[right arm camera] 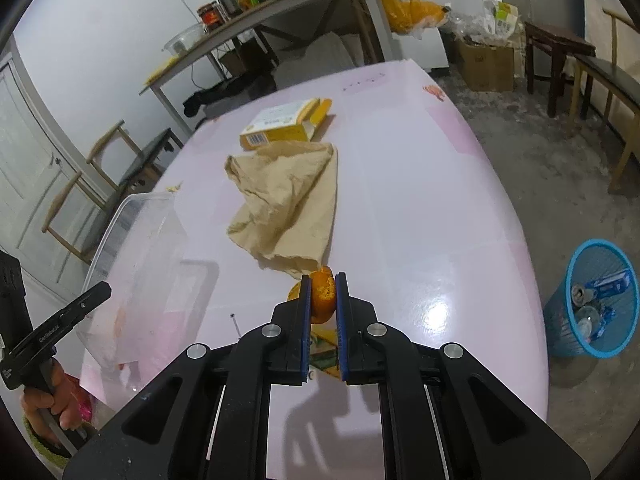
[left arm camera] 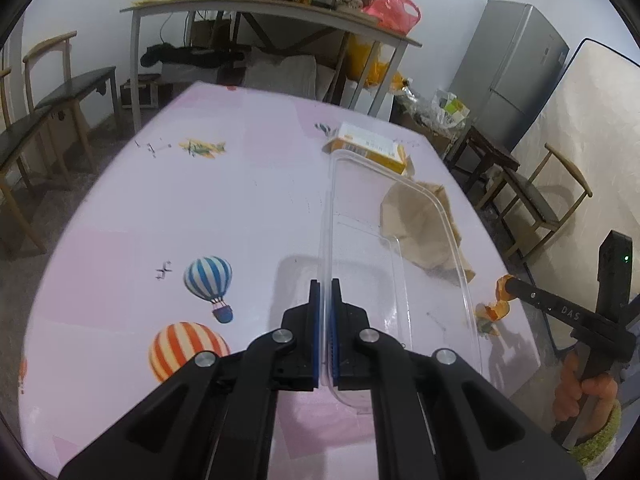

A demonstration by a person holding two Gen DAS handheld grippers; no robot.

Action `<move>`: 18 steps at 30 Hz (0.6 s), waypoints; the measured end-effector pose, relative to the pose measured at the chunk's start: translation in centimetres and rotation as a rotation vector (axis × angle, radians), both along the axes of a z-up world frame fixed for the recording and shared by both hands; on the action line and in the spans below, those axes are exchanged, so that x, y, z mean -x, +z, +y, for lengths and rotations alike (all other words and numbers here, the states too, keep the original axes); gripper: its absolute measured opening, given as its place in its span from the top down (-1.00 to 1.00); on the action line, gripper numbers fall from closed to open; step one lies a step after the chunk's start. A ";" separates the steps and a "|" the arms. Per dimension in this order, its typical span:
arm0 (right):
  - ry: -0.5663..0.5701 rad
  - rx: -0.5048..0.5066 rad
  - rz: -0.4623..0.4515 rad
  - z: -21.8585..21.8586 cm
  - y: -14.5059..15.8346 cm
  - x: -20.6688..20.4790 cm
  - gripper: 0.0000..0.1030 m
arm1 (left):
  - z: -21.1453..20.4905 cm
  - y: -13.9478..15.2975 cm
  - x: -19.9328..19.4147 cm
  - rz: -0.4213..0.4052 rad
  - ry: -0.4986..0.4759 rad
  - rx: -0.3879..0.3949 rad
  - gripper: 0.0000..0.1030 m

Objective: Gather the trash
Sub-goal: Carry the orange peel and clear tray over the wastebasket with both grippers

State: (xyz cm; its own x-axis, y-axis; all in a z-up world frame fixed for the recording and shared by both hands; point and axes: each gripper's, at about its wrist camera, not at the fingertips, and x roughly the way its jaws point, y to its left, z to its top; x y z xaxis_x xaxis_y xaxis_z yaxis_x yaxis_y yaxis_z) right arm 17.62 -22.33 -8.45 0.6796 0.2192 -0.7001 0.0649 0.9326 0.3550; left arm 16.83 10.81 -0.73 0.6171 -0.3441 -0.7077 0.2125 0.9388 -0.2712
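Observation:
My left gripper [left arm camera: 325,284] is shut on the thin rim of a clear plastic container [left arm camera: 360,264], which hangs tilted just above the pink table [left arm camera: 260,200]. In the right wrist view the container [right arm camera: 136,248] shows at the left, with the left gripper [right arm camera: 105,287] at its edge. My right gripper [right arm camera: 323,278] is shut on a piece of orange peel [right arm camera: 322,296] near the table top. More peel [left arm camera: 494,312] lies under it. A crumpled brown paper [right arm camera: 288,204] and a yellow carton [right arm camera: 284,124] lie further back.
A blue mesh bin [right arm camera: 596,300] with cans and wrappers stands on the floor right of the table. Wooden chairs [left arm camera: 44,120] stand on both sides. A cluttered side table [left arm camera: 260,8] and a fridge [left arm camera: 516,68] are behind.

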 end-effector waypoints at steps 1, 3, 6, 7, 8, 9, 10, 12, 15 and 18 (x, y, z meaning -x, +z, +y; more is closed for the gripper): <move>-0.002 -0.004 -0.006 -0.1 0.2 0.2 0.82 | 0.1 0.6 0.3 -0.013 -0.001 0.003 0.94; -0.013 -0.022 -0.028 -0.7 0.8 0.8 0.82 | 0.0 1.7 0.9 -0.037 -0.011 0.014 0.94; -0.047 -0.039 -0.070 -2.2 2.0 2.1 0.82 | -0.7 3.2 1.4 -0.070 -0.045 0.040 0.94; -0.061 -0.042 -0.082 -2.7 2.3 2.5 0.82 | -1.2 3.8 1.5 -0.082 -0.062 0.043 0.94; -0.088 -0.050 -0.102 -3.8 2.9 3.3 0.82 | -1.9 4.4 1.6 -0.094 -0.083 0.047 0.94; -0.116 -0.053 -0.120 -4.9 3.4 4.1 0.82 | -2.7 4.9 1.5 -0.102 -0.110 0.055 0.94; -0.150 -0.049 -0.137 -6.0 3.9 5.0 0.82 | -3.7 5.4 1.5 -0.106 -0.138 0.064 0.94; -0.221 -0.039 -0.161 -8.3 4.7 6.7 0.82 | -5.9 6.2 1.3 -0.117 -0.199 0.081 0.94; -0.354 -0.026 -0.182 -12.5 5.2 10.0 0.82 | -9.8 7.3 1.0 -0.134 -0.288 0.085 0.94; -0.491 -0.031 -0.174 -16.7 4.5 13.4 0.82 | -15.0 7.6 0.6 -0.127 -0.398 0.079 0.94</move>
State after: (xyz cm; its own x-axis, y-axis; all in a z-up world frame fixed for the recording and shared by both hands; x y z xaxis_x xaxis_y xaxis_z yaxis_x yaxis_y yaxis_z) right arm 4.26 -39.06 -3.92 0.8131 -0.1354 -0.5662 0.4294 0.7962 0.4262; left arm 16.26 -4.15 6.87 0.5059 -0.6230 -0.5965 0.5904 0.7543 -0.2871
